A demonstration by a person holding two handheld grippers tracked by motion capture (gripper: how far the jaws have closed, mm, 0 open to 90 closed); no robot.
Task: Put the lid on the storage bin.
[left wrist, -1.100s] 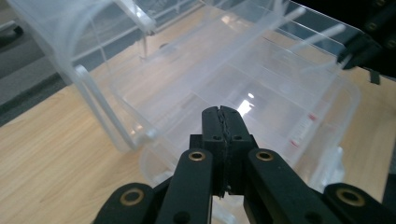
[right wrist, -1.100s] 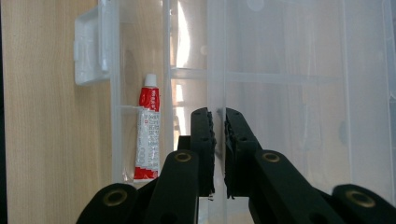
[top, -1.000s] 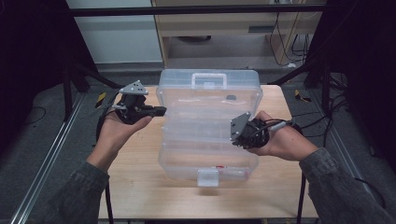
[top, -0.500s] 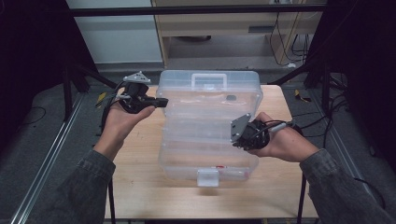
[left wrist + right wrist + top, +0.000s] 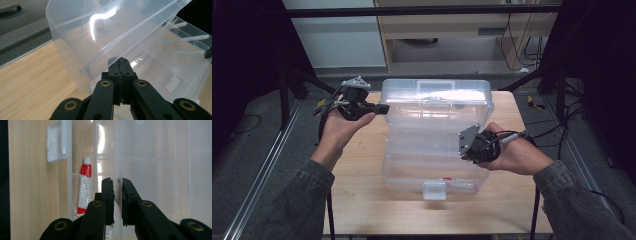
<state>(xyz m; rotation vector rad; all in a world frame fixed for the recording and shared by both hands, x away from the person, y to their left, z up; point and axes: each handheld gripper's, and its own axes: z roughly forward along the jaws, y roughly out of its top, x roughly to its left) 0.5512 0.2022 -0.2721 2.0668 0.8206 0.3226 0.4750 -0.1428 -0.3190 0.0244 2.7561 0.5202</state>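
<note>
Clear plastic organizer box [image 5: 432,150] sits mid-desk [image 5: 362,200], lid [image 5: 437,97] swung up and leaning toward the far edge. White latch [image 5: 435,190] hangs at the near rim, facing the person.

Left tongs [image 5: 382,108] sit at the lid's left edge in the high view, held up by the left hand [image 5: 343,127]. In the left gripper view the left tongs' jaws are pressed fully together, nothing clamped between them; their tips sit right at the lid's edge, contact not certain.

Right tongs [image 5: 464,150] are at the box's right wall, held by the right hand [image 5: 512,155]. In the right gripper view the jaws stand nearly closed with the clear wall [image 5: 117,182] running through the narrow gap between them. Jaws look pinched on that wall.

Inside the box: clear dividers form compartments. A red-and-white tube [image 5: 84,188] lies in the compartment next to the latch side, along the front wall. A small dark item [image 5: 100,29] shows through the lid, too blurred to name.

Desk is light wood; the box takes up most of its middle.
</note>
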